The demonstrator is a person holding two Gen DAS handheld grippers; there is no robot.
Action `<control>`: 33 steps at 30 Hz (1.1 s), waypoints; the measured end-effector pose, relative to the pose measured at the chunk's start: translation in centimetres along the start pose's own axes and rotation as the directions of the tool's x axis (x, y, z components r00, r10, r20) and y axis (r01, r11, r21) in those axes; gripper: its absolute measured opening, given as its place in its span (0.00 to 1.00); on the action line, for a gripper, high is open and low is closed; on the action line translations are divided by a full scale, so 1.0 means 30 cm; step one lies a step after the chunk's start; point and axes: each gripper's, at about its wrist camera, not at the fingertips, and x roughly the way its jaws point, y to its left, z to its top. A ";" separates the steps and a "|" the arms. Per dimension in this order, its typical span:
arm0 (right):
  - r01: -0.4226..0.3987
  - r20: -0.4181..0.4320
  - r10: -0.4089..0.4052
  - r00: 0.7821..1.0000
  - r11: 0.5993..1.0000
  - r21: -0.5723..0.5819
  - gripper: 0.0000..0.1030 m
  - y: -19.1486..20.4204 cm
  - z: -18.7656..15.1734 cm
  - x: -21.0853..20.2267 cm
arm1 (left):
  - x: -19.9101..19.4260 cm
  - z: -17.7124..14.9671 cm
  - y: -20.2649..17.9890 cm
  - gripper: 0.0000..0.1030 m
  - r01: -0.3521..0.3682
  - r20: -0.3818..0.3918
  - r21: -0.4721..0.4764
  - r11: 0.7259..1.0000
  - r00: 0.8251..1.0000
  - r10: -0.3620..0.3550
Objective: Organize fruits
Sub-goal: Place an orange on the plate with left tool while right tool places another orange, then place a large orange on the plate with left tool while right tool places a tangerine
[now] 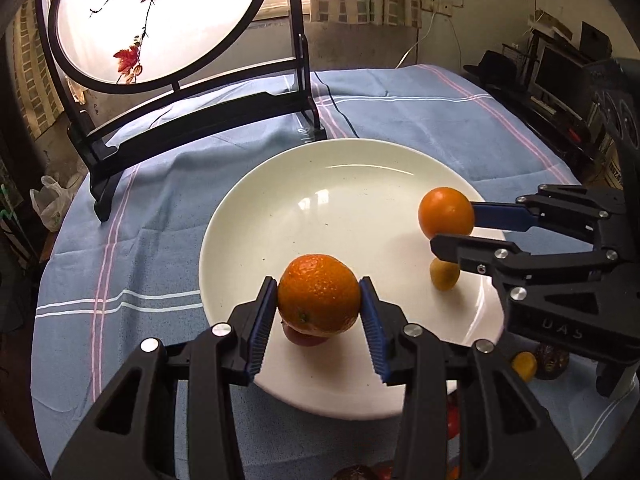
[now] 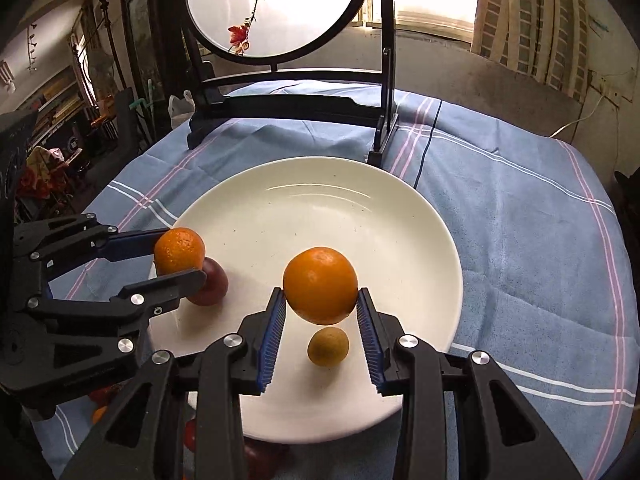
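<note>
A white plate (image 1: 340, 184) (image 2: 400, 232) lies on a blue tablecloth. My left gripper (image 1: 319, 300) (image 2: 180, 254) is shut on an orange (image 1: 319, 294) (image 2: 179, 250) above the plate's left side, over a dark red fruit (image 1: 306, 339) (image 2: 210, 286) lying on the plate. My right gripper (image 2: 321, 298) (image 1: 450, 224) is shut on another orange (image 2: 320, 284) (image 1: 445, 212) above the plate's right side, over a small yellow-green fruit (image 2: 328, 346) (image 1: 444, 276) on the plate.
A black stand with a round painted screen (image 1: 160, 20) (image 2: 276, 4) stands behind the plate. More fruits lie off the plate at the near edge: a yellow one (image 1: 525, 365), dark ones (image 1: 554, 362) and red ones (image 2: 190, 434).
</note>
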 end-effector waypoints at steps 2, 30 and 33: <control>-0.001 -0.009 0.001 1.000 1.000 0.000 0.38 0.001 0.007 0.008 | 0.009 0.012 0.002 0.40 -0.002 -0.001 -0.012 1.000 1.000 0.002; -0.289 -0.158 0.267 0.951 0.947 -0.139 0.51 0.329 -0.603 -0.317 | -0.412 -0.586 -0.027 0.70 0.160 -0.012 0.150 0.976 0.987 -0.160; -0.282 -0.175 0.256 0.951 0.949 -0.145 0.30 0.348 -0.597 -0.272 | -0.381 -0.631 -0.064 0.70 0.184 -0.049 0.161 0.970 0.983 -0.178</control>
